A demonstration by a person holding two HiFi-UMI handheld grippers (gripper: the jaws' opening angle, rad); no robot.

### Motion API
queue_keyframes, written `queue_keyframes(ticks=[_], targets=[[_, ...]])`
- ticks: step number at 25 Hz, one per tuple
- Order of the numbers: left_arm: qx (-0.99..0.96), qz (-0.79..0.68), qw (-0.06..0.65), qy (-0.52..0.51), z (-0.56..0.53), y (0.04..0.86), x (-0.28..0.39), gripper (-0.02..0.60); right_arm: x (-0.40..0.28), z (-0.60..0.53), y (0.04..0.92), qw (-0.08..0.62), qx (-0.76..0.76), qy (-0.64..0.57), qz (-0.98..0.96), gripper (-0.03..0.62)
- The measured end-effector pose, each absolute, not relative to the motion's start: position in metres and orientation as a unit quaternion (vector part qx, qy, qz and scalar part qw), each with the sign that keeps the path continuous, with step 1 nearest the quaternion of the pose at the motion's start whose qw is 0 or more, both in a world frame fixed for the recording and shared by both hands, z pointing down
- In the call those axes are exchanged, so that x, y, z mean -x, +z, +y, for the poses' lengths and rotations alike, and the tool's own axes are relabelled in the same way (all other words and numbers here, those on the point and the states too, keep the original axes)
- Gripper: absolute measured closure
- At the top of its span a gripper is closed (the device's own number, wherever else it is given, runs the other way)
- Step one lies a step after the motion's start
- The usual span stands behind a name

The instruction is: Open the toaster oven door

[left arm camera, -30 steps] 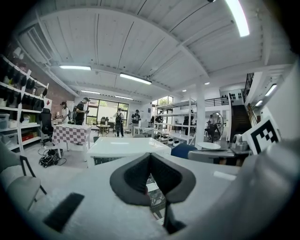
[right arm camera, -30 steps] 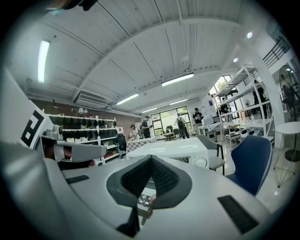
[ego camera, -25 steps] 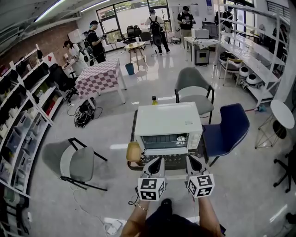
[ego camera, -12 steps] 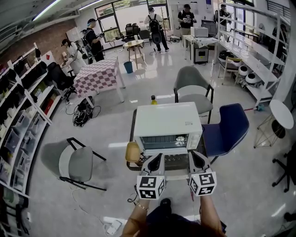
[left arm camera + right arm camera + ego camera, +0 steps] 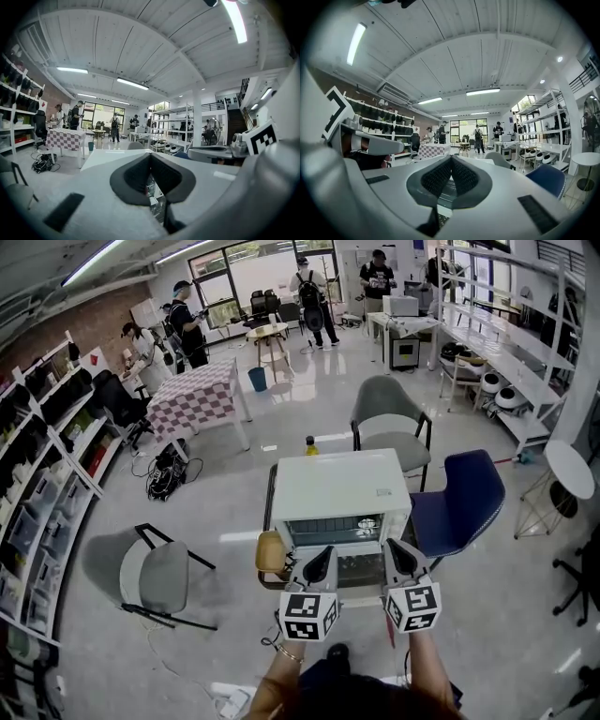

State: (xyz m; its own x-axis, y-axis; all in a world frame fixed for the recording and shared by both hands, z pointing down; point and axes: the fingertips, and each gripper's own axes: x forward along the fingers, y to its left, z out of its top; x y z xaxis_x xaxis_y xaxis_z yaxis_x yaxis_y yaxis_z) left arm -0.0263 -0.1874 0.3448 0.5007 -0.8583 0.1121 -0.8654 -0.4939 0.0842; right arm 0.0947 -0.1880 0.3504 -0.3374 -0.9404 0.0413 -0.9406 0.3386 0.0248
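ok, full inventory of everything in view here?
toaster oven: 1, white, centre, on dark table
bottle: 1, yellow, behind the oven
round item: 1, tan, left of the oven
grey chairs: 2, one behind the oven, one at left
blue chair: 1, right of the oven
checkered table: 1, far left
round table: 1, white, right edge
people: several, far end
left hand-held gripper: white, shut, before the oven
right hand-held gripper: white, shut, beside it
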Motion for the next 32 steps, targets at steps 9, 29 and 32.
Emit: queue_keyframes(ticks=[9, 29, 32], targets=[[-0.864, -0.498, 0.064, 0.024, -0.187, 0.342, 0.027, 0.568, -0.093, -0.193, 0.345, 0.024, -0.575, -0.002, -0.818, 0.594], [-0.868, -0.489, 0.079, 0.03, -0.191, 0.356, 0.011, 0.568, -0.109, -0.197, 0.357, 0.028, -0.579, 0.007, -0.815, 0.594], [-0.869, -0.488, 0.079, 0.03, -0.192, 0.355, 0.011, 0.568, -0.108, -0.198, 0.356, 0.026, -0.579, 0.007, -0.815, 0.594]])
